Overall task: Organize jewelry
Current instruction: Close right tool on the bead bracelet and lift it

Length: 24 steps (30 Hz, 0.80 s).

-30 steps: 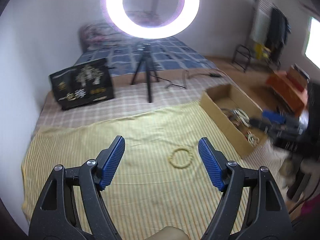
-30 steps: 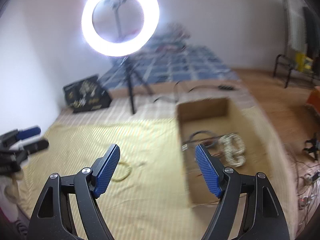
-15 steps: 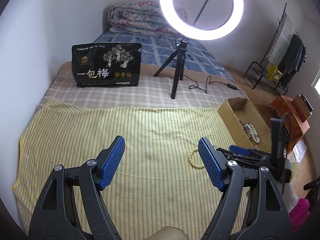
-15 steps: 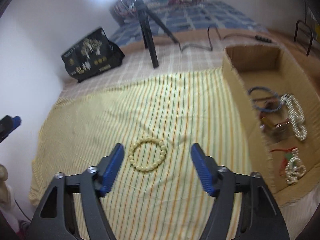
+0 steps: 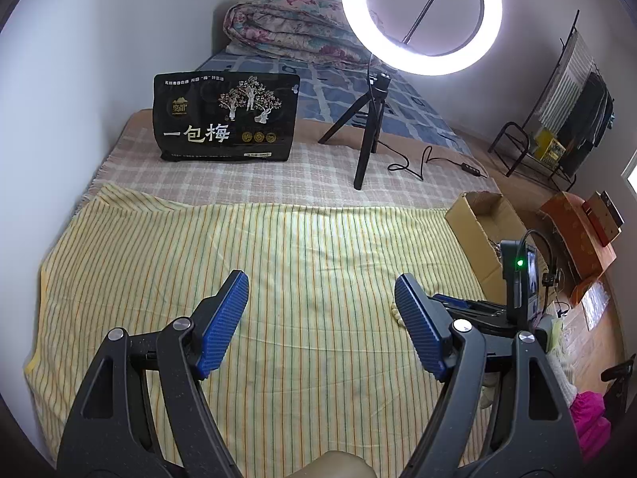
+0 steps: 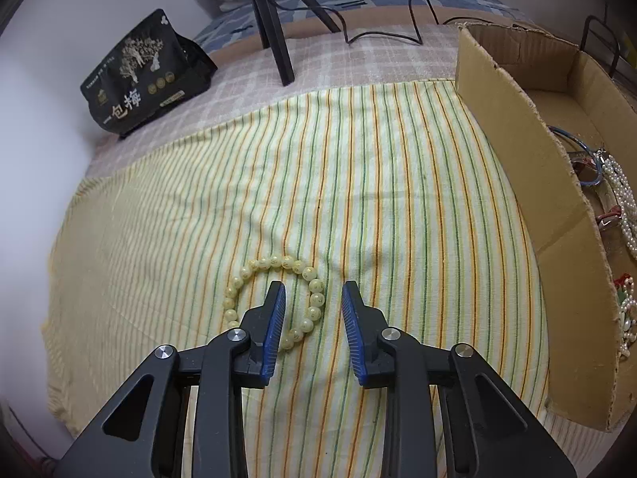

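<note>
So in the last second the right gripper (image 6: 312,318) had dropped low over the bead bracelet (image 6: 274,298) and narrowed to a partial gap, its pads either side of the loop's 3 o'clock arc with nothing gripped yet; looked like the pickup was about to happen. The bracelet lay flat on the striped cloth (image 6: 358,179), a rough ring, maybe a bit longer toward 1 o'clock, hard to say through the fisheye. The left gripper (image 5: 320,318) hung wide open and empty. The cardboard box (image 6: 529,183) of jewelry sat off at 2 o'clock.
</note>
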Motion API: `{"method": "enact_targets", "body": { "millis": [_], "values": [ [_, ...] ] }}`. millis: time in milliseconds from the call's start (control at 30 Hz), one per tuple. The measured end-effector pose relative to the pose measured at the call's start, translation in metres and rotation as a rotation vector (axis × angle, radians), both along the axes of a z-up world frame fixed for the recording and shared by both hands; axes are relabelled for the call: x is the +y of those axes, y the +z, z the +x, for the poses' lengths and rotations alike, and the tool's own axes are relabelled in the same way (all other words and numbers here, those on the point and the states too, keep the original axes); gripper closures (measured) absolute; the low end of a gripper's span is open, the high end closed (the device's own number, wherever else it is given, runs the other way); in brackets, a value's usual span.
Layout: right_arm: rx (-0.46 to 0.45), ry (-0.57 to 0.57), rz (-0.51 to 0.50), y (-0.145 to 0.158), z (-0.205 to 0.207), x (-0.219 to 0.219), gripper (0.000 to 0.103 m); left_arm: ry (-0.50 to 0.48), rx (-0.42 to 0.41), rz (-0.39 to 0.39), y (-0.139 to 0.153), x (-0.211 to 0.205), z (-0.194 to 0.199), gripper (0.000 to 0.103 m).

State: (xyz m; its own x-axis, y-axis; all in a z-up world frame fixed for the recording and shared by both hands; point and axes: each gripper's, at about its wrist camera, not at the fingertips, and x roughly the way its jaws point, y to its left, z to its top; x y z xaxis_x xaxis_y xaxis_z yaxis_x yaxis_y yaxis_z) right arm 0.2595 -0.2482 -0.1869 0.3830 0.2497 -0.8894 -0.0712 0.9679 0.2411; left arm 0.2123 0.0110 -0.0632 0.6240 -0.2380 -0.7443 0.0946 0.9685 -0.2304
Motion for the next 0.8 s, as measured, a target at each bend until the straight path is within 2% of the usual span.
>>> {"method": "enact_targets", "body": {
  "millis": [367,600,800],
  "values": [
    [-0.024,0.038,-0.093,-0.005,-0.001,0.011,0.094,-0.01,0.008,0.0,-0.001,-0.006,0.0,0.025],
    [-0.052,0.06,-0.095,0.003,-0.004,0.014,0.097,-0.015,0.009,-0.001,-0.001,-0.011,0.001,0.025],
    [-0.116,0.089,-0.109,0.023,-0.01,0.02,0.097,-0.016,0.009,-0.002,-0.001,-0.013,0.001,0.025]
  ]
}}
